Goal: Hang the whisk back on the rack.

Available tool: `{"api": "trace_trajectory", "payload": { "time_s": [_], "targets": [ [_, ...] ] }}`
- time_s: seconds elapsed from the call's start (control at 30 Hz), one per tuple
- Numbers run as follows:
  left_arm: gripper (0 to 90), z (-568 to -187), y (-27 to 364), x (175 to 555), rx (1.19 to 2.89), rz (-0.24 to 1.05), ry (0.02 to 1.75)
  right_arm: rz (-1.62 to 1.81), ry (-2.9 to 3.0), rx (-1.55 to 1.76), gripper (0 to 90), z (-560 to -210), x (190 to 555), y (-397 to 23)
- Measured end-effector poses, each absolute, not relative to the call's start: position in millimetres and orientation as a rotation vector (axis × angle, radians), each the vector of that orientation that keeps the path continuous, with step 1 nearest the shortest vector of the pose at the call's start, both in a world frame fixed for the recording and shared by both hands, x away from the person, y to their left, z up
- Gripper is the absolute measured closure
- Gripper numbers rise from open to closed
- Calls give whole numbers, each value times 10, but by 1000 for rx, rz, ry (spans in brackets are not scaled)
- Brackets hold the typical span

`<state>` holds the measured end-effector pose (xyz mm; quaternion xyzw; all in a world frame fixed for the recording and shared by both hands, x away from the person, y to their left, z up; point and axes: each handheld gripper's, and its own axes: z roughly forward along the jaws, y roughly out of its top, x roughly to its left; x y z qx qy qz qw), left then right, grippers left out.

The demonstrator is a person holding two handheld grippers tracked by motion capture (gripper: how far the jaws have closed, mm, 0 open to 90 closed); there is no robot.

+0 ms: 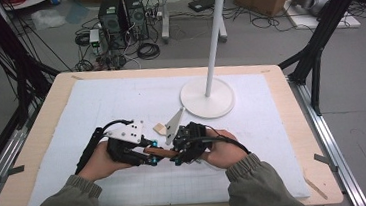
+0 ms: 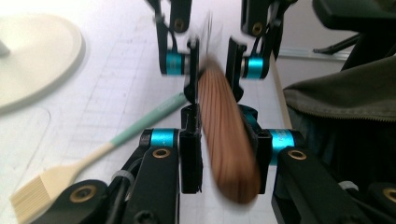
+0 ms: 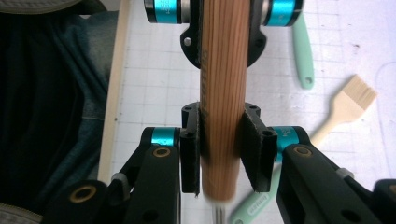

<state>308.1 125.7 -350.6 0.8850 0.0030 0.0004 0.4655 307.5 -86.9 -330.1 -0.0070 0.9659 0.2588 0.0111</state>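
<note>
Overhead, both tongs clamp 1 wooden handle above the white gridded mat, cables littering the floor.

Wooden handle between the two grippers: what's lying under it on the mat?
Under the wooden handle the white grid mat shows, with a mint-handled brush beside it; its bristles lie clear. The brush's middle is hidden by the right gripper. The left gripper also clamps the handle.
</note>
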Motion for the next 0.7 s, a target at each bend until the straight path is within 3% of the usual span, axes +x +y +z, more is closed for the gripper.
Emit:
{"api": "trace_trajectory", "payload": {
  "time_s": [0.33,0.47,0.7],
  "targets": [
    [727,-3524,1249,3087,2184,6,33,762,3004,-25,725,-3293,3071,-857],
    [606,-3494,1326,3110,2150,27,83,784,2987,19,725,-3261,3079,-918],
    [550,-3482,1569,3113,2083,62,159,974,2921,108,725,-3104,3153,-1138]
  ]
}}
